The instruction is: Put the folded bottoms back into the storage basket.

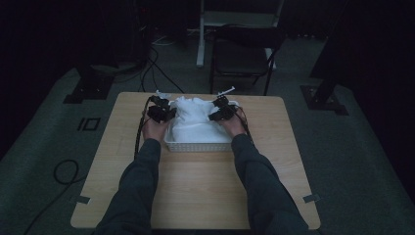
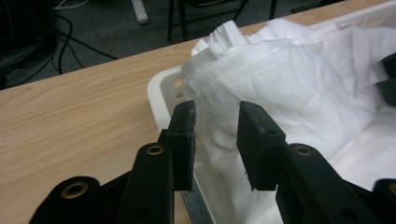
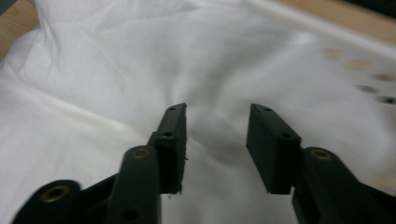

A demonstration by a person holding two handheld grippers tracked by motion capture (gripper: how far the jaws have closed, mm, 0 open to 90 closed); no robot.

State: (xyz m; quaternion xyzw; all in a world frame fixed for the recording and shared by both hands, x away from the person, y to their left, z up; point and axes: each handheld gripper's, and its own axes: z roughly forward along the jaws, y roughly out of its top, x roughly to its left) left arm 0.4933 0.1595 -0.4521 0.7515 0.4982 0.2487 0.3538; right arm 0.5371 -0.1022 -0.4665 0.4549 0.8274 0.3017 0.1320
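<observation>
Overhead, the light wooden counter (image 1: 195, 186) stands on a dark carpeted floor (image 1: 44, 132), with a black folding chair (image 1: 242, 58) beyond its far edge and black cables (image 1: 156, 68) trailing across the floor to the left of the chair. A person's two dark-sleeved forearms reach in from the near side. Toward the far middle of the counter sits a white perforated plastic basket (image 1: 198, 146), and a heap of white cloth (image 1: 195, 120) fills it and rises above its rim.

The left claw (image 1: 161, 111) is at the basket's left side, the right claw (image 1: 221, 110) at its right side, each held in a hand. In the left gripper view the left claw (image 2: 215, 116) has its jaws parted by a moderate gap, holding nothing, poised at the basket's near corner with the cloth (image 2: 299, 88) just beyond the tips; a stitched hem of the cloth drapes over the basket's rim (image 2: 161, 91). In the right gripper view the right claw (image 3: 217, 114) is likewise parted and empty, hanging close above the rumpled cloth (image 3: 116, 70), with the basket's holed wall (image 3: 369, 79) blurred at the upper right.
</observation>
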